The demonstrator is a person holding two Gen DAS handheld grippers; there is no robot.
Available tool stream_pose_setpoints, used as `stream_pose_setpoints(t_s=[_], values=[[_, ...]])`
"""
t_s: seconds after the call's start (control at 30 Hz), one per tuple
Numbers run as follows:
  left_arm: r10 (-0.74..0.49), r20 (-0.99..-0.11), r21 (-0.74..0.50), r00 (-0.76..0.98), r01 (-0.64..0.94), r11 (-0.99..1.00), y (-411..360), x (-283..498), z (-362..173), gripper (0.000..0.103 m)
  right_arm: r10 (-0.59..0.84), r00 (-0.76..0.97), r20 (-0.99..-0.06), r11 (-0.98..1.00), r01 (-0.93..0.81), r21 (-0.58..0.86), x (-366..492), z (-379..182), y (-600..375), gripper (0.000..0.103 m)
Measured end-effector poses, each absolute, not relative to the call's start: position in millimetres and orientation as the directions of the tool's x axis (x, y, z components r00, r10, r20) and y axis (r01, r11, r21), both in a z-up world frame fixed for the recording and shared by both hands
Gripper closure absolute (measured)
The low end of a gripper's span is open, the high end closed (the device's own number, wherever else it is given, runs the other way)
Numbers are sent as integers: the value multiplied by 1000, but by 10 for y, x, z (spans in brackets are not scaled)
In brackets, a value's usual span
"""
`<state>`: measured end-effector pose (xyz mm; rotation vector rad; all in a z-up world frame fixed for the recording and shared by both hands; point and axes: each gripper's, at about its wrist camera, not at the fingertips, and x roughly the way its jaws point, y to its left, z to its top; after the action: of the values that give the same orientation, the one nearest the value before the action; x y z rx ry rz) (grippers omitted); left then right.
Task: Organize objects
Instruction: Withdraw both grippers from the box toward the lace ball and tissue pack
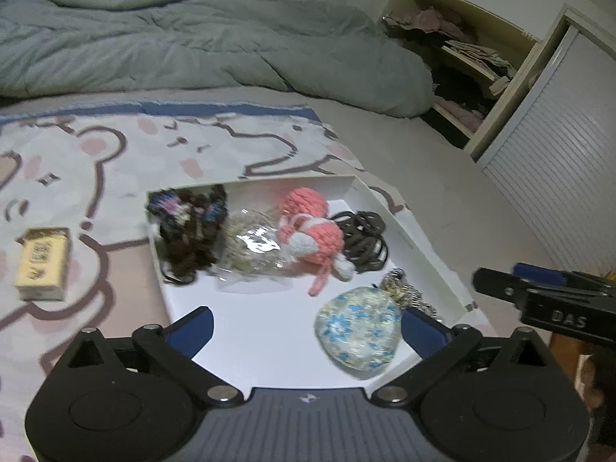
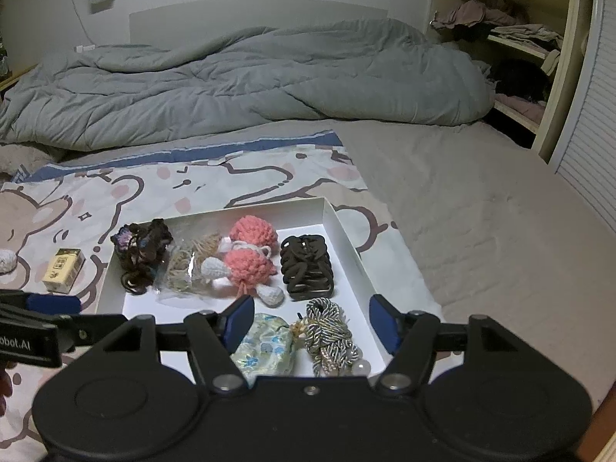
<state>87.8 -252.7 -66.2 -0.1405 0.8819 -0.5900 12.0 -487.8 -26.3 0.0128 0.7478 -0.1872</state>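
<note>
A shallow white box (image 1: pixel 265 189) (image 2: pixel 348 236) lies on the cartoon-bear blanket. It holds dark scrunchies (image 1: pixel 188 231) (image 2: pixel 142 254), a clear bag of beige ties (image 1: pixel 252 246) (image 2: pixel 184 265), pink crochet pieces (image 1: pixel 312 227) (image 2: pixel 250 258), brown hair ties (image 1: pixel 364 238) (image 2: pixel 308 265), a floral fabric pouch (image 1: pixel 358 331) (image 2: pixel 265 346) and a gold-white braided cord (image 1: pixel 400 288) (image 2: pixel 331 335). My left gripper (image 1: pixel 308 327) hovers open over the box's near end, the pouch lying loose by its right finger. My right gripper (image 2: pixel 311 319) is open above the pouch and cord, pads touching neither.
A small yellow box (image 1: pixel 44 265) (image 2: pixel 63 269) lies on the blanket left of the white box, a white knitted ball (image 2: pixel 7 261) further left. A grey duvet (image 2: pixel 246 77) is heaped behind. Open wardrobe shelves (image 2: pixel 516 38) stand at the right.
</note>
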Motion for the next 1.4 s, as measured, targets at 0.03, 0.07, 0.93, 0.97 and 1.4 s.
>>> stream_pose_setpoints(t_s=[0.03,0.07,0.93,0.97,1.4], values=[[-531,-687,-344,496,422,839,-2506,876,-651,0,-169,717,-677,983,176,-59,107,-250,-4871,32],[-523,-689,-338,502,415,844,-2481,875,-637,0,-173,716,-676,982,178,-63,92,-239,-4865,30],[-400,-695,-197,598,376,905,-2022,852,-426,0,-220,728,-649,974,203,-103,-20,-69,-4577,0],[-390,-695,-189,604,370,909,-1979,863,-413,0,-217,729,-649,974,202,-100,-5,-70,-4552,0],[-269,-696,-133,666,248,959,-1206,1024,-252,0,-135,742,-657,990,121,-66,336,-96,-4001,0]])
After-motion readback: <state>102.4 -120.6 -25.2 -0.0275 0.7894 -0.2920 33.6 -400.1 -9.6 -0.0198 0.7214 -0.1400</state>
